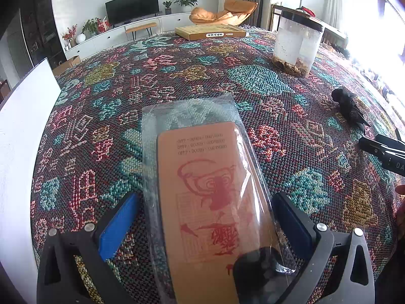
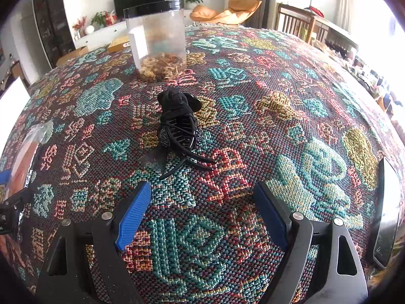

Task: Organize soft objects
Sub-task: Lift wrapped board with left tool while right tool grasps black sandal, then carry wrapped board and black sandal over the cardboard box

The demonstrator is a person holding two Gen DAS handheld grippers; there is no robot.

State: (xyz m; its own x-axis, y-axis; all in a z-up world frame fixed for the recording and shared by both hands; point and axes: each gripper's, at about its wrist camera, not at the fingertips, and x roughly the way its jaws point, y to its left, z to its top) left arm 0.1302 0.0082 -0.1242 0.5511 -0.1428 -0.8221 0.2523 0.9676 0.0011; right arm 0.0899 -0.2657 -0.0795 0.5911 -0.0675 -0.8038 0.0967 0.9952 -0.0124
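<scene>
**Both jaws spread wide over the woven cloth**

My left gripper (image 1: 205, 217) stands released, its blue pads (image 1: 119, 225) set wide on either side of a clear plastic sleeve (image 1: 192, 116) that lies flat on the patterned woven tablecloth (image 1: 106, 106). Neither pad touches it. Inside the sleeve is an orange card (image 1: 202, 177) printed in red with a figure and some lines of small text. A dark rounded shape sits over the sleeve's near right corner; I cannot tell what it is.

My right gripper (image 2: 202, 215) is released too, with only bare cloth between its blue pads (image 2: 134, 215). Just ahead of its fingertips lies a black hair claw clip (image 2: 181, 131), teeth up, with a bundle of black fabric (image 2: 174, 98) touching its far end. From the left view the same black bundle lies well off to the right, near my right gripper's tips.

Beyond the clip stands an upright clear jar with a black lid (image 2: 157, 40), holding a low layer of brown dried pieces. Farther back on the cloth lies a flat yellow box (image 1: 210, 31). A white board (image 1: 22, 136) stands at the left edge, and a dark phone (image 2: 386, 212) lies at the far right. Behind the table are a television, potted plants and an orange lounge chair.
</scene>
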